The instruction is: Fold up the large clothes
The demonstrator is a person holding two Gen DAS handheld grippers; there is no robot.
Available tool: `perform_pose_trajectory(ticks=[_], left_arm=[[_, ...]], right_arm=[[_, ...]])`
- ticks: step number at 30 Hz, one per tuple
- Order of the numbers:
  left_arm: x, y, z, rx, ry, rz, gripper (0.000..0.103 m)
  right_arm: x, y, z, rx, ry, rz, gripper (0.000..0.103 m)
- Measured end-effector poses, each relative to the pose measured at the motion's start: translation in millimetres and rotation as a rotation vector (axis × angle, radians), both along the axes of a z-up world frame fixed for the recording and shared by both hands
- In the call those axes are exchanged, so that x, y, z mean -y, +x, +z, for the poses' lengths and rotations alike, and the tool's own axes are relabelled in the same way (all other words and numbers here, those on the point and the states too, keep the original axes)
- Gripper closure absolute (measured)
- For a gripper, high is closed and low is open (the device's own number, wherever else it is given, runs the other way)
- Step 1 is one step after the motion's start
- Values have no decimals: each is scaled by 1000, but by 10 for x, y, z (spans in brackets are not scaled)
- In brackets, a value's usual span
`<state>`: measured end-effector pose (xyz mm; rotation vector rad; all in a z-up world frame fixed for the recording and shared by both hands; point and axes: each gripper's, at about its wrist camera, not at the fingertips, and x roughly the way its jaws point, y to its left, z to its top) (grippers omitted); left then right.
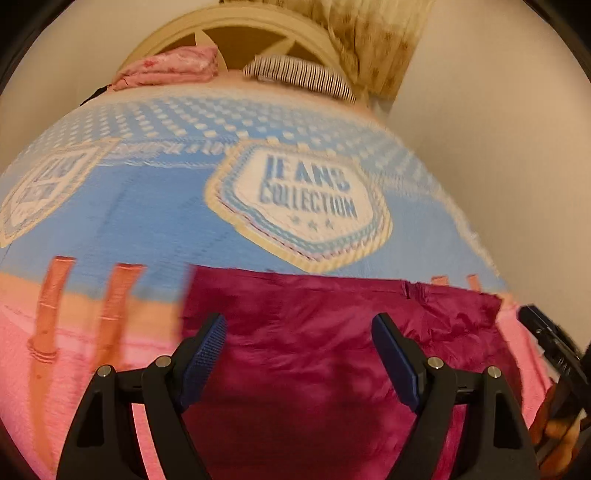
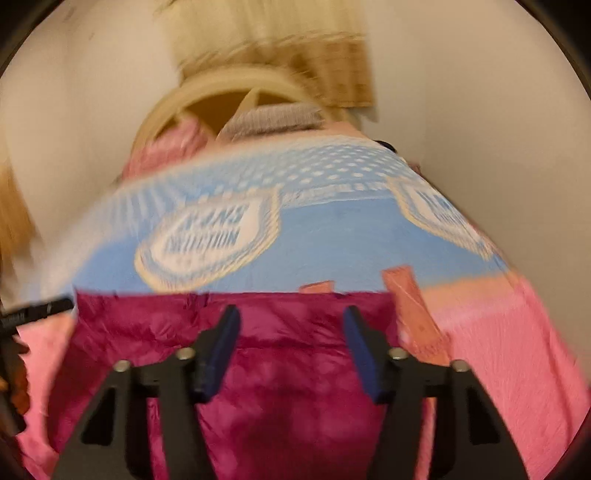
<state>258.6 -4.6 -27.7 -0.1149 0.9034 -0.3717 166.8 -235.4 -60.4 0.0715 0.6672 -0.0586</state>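
A dark magenta garment [image 1: 314, 350] lies flat on the bed, its far edge straight, its right corner crumpled. It also shows in the right wrist view [image 2: 280, 369]. My left gripper [image 1: 299, 332] is open and empty, hovering over the garment's near part. My right gripper [image 2: 291, 328] is open and empty, also above the garment. The right gripper's tip shows at the right edge of the left wrist view [image 1: 546, 339]; the left gripper's tip shows at the left edge of the right wrist view [image 2: 33, 312].
The bed carries a blue and pink blanket [image 1: 166, 206] with "Jeans Collection" badges. A pink folded pile [image 1: 170, 68] and a striped folded pile [image 1: 303, 77] sit by the cream headboard [image 1: 240, 26]. White walls flank the bed.
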Motion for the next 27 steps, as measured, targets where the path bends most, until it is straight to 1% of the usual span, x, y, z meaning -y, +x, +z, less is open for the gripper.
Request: perform_pose_trajectory(ticks=[2, 3, 4, 6, 8, 9, 12, 15, 19, 24, 27], left_arm=[[175, 76, -142, 5, 61, 17, 22], [223, 100, -219, 13, 104, 31, 22], [284, 109, -326, 24, 155, 42, 22], [328, 97, -488, 35, 198, 48, 22], [309, 73, -586, 47, 188, 57, 21], [296, 55, -610, 65, 181, 64, 21], [364, 24, -646, 103, 195, 83, 19], [405, 9, -687, 128, 194, 95, 18], [432, 22, -734, 131, 203, 97, 17], [423, 83, -815, 110, 182, 94, 15], [456, 114, -851, 94, 204, 92, 14]], right_arm=[[-140, 226, -213, -35, -37, -15, 48], [-146, 295, -309, -53, -29, -26, 48], [-135, 365, -429, -76, -7, -43, 50], [-71, 428, -619, -104, 49, -62, 51], [19, 442, -748, -97, 98, -68, 51], [57, 383, -752, -89, 116, -72, 51], [134, 336, -803, -76, 170, -73, 51], [122, 372, -864, -87, 187, -71, 51], [79, 418, -892, -108, 162, -63, 50], [34, 459, -899, -137, 120, -74, 50], [-28, 452, -815, -166, 42, -91, 52]])
